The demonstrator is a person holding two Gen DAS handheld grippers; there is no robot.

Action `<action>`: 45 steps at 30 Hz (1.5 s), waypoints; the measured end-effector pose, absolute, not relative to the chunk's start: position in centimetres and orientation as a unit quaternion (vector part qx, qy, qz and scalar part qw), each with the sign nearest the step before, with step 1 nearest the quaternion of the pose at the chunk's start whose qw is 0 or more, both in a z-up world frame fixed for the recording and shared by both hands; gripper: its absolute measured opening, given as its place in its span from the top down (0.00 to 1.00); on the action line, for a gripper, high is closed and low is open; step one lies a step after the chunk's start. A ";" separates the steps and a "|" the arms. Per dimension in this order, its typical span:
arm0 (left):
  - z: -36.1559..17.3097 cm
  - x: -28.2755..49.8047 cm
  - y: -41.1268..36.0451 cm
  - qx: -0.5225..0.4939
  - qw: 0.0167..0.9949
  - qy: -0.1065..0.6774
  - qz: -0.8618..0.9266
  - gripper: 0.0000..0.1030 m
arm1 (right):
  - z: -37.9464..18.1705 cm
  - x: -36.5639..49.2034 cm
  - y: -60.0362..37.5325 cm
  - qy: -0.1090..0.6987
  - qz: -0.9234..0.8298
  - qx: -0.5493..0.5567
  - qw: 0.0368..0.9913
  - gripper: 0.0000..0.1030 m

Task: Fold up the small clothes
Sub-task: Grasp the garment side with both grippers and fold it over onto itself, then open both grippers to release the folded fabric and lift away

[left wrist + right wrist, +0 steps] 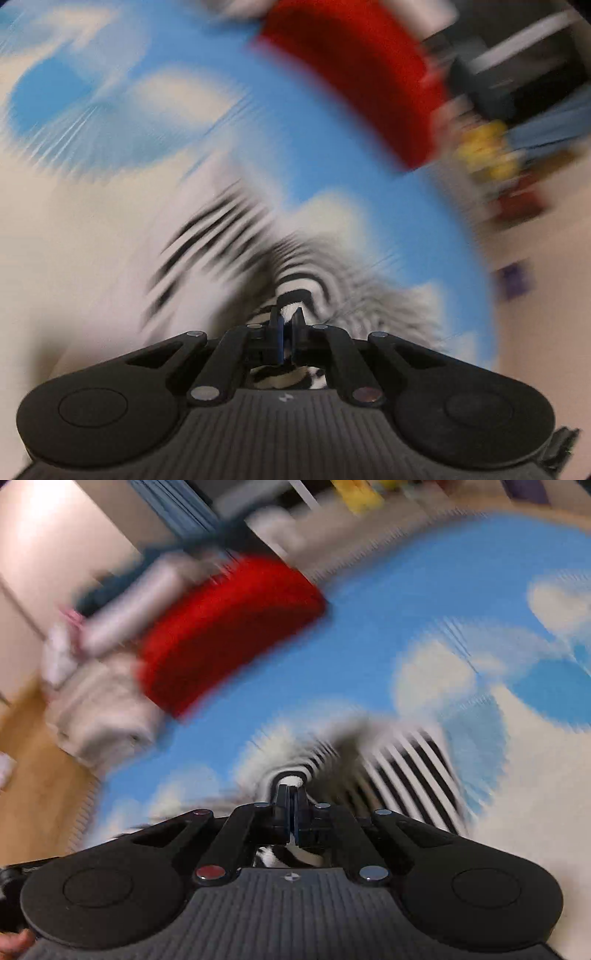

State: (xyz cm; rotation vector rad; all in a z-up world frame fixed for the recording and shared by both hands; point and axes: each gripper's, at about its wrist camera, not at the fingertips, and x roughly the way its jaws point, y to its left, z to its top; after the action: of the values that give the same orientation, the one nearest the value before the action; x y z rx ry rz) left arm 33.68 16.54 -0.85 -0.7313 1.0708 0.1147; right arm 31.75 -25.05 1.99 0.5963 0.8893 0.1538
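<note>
Both views are motion-blurred. A black-and-white striped garment [221, 236] hangs over a blue mat with white clouds [258, 122]. My left gripper [290, 314] is shut on an edge of the striped cloth. In the right wrist view my right gripper [293, 790] is shut on another edge of the same striped garment [406, 768], which stretches away to the right over the mat [369, 627].
A red folded cloth [354, 77] lies at the mat's far edge, also in the right wrist view [221, 627]. Pale folded clothes [99, 709] sit beside it near the wooden floor [33, 775]. Blurred furniture and a yellow object [487, 147] stand beyond the mat.
</note>
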 end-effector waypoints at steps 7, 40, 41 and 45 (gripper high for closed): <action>-2.1 33.4 16.5 -0.332 0.776 0.531 0.073 0.96 | -0.9 31.6 -24.2 0.504 0.030 0.232 0.832 0.99; -0.5 33.5 13.0 -0.154 0.824 0.544 0.043 0.80 | -1.9 31.7 -20.7 0.516 0.083 0.160 0.838 0.61; -1.4 33.5 13.2 -0.156 0.810 0.563 0.051 0.80 | -2.6 31.5 -20.5 0.532 0.079 0.152 0.829 0.61; -3.0 32.9 13.4 -0.173 0.776 0.604 0.055 0.78 | -2.8 30.8 -20.6 0.548 0.069 0.144 0.821 0.61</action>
State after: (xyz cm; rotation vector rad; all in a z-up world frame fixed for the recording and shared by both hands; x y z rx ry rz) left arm 32.85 13.43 -2.99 -0.3746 1.3063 0.1196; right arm 30.83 -20.55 -2.79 0.3064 1.1667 0.1479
